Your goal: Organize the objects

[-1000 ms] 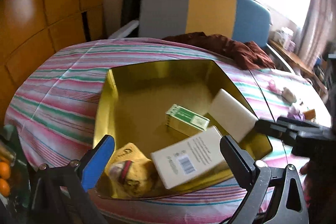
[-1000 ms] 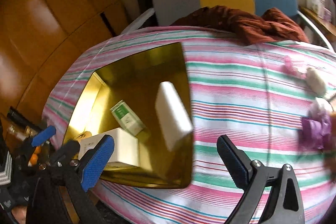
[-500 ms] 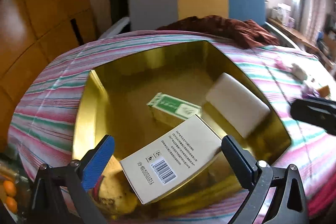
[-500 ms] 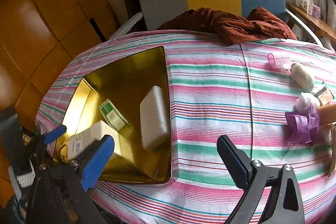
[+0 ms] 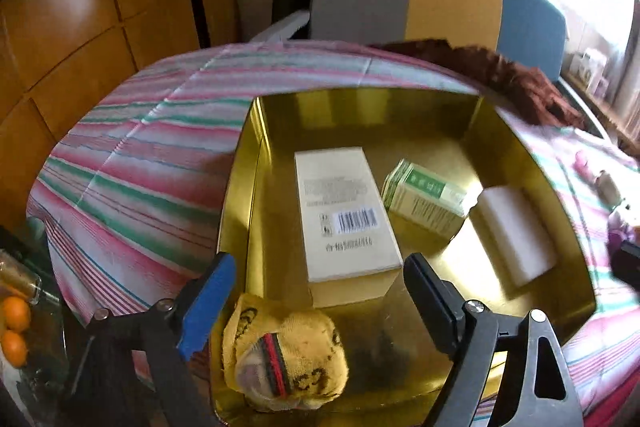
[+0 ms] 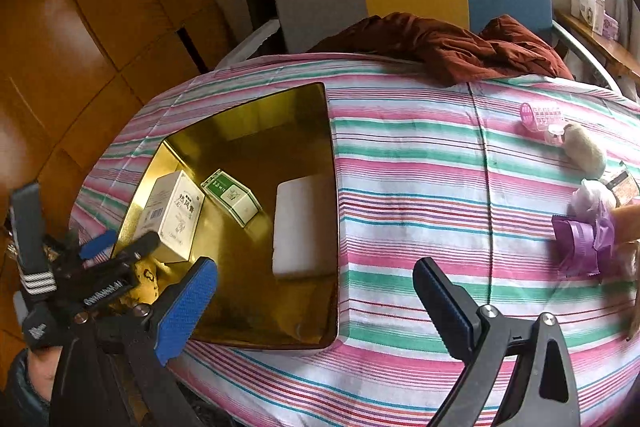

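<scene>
White carton [image 5: 346, 215] now flat, long axis front-to-back in gold tray [image 5: 560, 227], left tool [image 5: 316, 301] gaping

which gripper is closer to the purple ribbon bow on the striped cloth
Right. The right gripper is open over the cloth, the purple ribbon bow off to its right. The left gripper hangs open over the gold tray, farther away.

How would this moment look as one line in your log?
left gripper: open, empty | right gripper: open, empty | white box: in gold tray
</scene>
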A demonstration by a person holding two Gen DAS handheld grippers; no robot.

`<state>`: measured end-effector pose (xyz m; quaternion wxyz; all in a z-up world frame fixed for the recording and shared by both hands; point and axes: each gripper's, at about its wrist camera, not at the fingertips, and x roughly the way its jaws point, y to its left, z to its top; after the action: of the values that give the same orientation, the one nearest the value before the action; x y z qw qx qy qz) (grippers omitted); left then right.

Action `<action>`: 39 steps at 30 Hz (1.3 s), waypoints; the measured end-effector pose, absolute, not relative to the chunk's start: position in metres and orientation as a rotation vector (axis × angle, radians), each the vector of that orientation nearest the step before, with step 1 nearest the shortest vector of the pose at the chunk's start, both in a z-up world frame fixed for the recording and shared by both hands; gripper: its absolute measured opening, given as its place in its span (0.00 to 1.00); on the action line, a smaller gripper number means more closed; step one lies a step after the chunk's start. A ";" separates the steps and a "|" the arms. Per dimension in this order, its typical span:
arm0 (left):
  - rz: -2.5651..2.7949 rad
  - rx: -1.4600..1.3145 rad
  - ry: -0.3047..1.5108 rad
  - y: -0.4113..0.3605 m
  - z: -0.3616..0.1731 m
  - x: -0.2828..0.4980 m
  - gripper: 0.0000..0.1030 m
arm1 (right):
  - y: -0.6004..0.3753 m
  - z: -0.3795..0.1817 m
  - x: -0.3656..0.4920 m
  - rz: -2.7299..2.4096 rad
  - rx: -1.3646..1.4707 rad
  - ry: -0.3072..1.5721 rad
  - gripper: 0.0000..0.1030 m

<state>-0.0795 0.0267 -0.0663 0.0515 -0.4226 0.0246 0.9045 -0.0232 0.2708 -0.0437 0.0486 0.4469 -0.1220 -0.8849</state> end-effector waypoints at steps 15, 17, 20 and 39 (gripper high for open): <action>2.823 -1.069 0.058 0.033 -0.015 -0.051 0.98 | 0.247 -0.036 -0.010 -2.747 1.264 -0.167 0.97; 2.813 -1.060 0.052 0.035 -0.013 -0.047 0.99 | 0.244 -0.032 -0.005 -2.776 1.210 -0.127 0.97; 2.800 -1.047 0.047 0.038 -0.011 -0.042 0.99 | 0.241 -0.029 -0.005 -2.799 1.192 -0.079 0.97; 2.734 -0.967 0.137 0.068 -0.002 -0.020 0.99 | 0.259 -0.026 0.008 -2.920 1.176 -0.080 0.90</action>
<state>-0.0200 0.0682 -0.0019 0.1188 -0.3305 0.0470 0.9351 0.0077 0.2590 -0.0256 -0.0036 0.3736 -0.0255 -0.9272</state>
